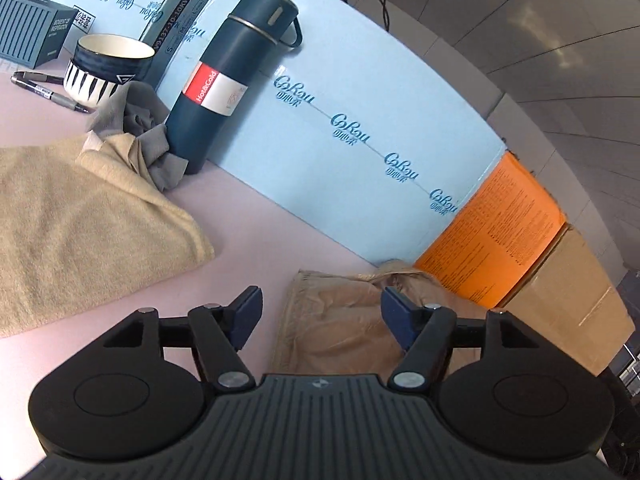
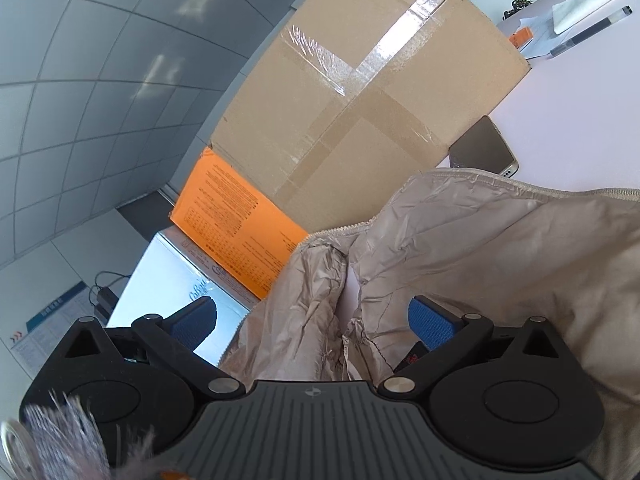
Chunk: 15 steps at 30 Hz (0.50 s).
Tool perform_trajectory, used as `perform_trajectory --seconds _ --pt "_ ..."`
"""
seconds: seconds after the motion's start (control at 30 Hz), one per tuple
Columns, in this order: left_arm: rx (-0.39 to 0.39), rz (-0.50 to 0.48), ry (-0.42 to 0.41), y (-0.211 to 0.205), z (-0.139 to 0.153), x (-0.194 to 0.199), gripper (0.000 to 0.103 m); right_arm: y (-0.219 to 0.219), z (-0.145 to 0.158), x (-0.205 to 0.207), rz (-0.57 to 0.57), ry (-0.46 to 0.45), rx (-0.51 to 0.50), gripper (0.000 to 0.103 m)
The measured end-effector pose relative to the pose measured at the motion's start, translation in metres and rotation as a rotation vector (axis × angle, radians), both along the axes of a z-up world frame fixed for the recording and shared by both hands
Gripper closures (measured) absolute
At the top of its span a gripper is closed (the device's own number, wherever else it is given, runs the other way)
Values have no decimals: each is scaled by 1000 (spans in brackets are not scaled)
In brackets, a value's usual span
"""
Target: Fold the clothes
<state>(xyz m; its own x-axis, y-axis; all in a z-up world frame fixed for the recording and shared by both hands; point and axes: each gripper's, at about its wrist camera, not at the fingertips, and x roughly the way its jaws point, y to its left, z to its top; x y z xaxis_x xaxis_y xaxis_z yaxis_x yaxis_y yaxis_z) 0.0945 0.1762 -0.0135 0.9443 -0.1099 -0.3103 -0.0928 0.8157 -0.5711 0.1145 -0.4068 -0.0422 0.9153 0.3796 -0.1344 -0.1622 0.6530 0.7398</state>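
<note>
The left gripper (image 1: 320,316) is spread wide over the crinkly tan jacket (image 1: 344,320) on the pink table (image 1: 256,220), holding nothing. The right gripper (image 2: 312,320) gapes too, jacket (image 2: 480,248) between its jaws, probably ready to fold.

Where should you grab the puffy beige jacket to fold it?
Probably its zipper-trimmed edge, which stands up as a raised, firm ridge along the crinkly beige jacket. Come from the near side, where the open right hand-held gripper already faces it; the cardboard box blocks the far side.
</note>
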Motion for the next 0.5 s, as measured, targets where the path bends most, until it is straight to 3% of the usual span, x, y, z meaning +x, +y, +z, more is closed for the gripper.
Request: perform_trajectory --seconds 0.07,0.13,0.27,0.37,0.5 --pt "38 -93 7 -6 5 -8 35 7 7 4 31 62 -92 0" --pt "141 -214 15 -18 9 -19 23 15 15 1 66 114 -217 0" --pt "456 -465 -32 -50 10 -59 15 32 25 -20 160 168 -512 0" --pt "648 -645 -62 -73 -1 -89 8 48 24 -39 236 175 -717 0" --pt "851 -706 -90 -104 -9 -112 3 71 11 -51 278 167 -916 0"
